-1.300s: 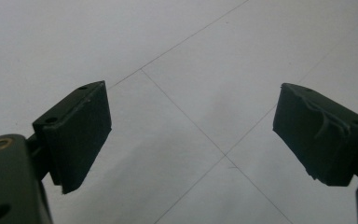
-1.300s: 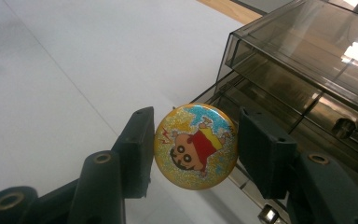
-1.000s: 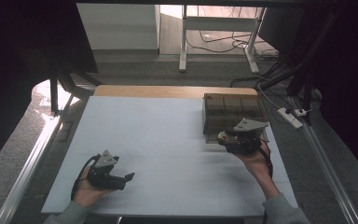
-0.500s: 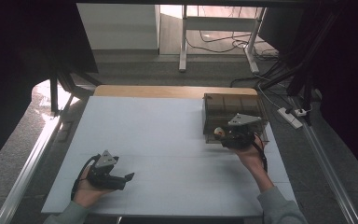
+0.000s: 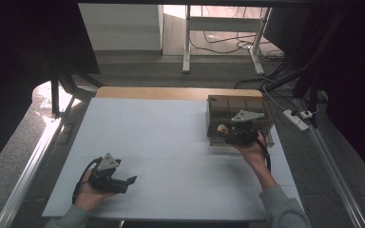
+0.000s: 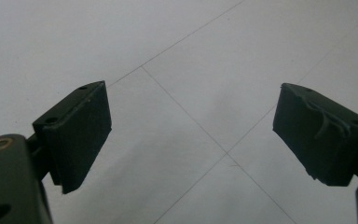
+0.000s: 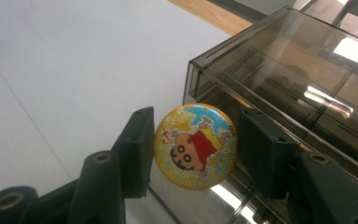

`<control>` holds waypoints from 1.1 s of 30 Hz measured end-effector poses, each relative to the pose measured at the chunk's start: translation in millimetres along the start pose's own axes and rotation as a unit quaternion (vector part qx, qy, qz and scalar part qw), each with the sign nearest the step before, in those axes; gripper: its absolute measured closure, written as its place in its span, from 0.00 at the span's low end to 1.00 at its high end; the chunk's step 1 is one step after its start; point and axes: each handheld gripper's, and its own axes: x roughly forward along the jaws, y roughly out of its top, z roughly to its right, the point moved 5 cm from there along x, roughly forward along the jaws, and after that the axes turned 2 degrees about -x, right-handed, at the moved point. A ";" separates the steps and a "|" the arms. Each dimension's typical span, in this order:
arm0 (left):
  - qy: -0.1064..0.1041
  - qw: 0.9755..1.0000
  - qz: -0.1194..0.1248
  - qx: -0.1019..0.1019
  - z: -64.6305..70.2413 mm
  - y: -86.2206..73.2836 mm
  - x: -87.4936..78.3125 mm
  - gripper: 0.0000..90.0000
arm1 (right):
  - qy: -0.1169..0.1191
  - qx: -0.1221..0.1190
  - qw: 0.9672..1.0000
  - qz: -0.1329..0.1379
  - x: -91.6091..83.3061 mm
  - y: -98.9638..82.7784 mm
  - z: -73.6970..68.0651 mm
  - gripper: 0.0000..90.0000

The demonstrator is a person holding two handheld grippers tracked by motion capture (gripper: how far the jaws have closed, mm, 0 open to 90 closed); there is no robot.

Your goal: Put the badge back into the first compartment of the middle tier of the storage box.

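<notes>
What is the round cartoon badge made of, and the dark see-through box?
The badge looks like metal or plastic under a glossy, glittery printed face; it sparkles. The box looks like smoky clear hard plastic: you see its dividers through it, and it reflects light.

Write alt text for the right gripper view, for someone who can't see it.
The right claw grips a round glittery yellow cartoon badge by its edges, held at the near corner of a smoky transparent compartment box. The box stands on a white table.
</notes>
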 end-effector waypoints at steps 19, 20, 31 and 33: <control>0.001 1.000 0.000 0.000 0.4 -0.7 -0.2 0.13 | 0.000 0.001 1.000 -0.010 4.2 -3.6 1.4 0.51; 0.001 1.000 -0.001 0.000 0.2 -0.8 -0.2 0.13 | 0.001 0.001 1.000 -0.009 3.9 -3.4 1.2 0.50; 0.001 1.000 0.000 0.000 0.4 -0.8 -0.5 0.13 | -0.008 -0.002 1.000 -0.003 1.7 -2.6 0.7 0.42; 0.000 1.000 0.000 0.000 0.6 -0.9 -0.3 0.13 | -0.008 -0.001 1.000 -0.001 0.9 -2.5 0.9 0.42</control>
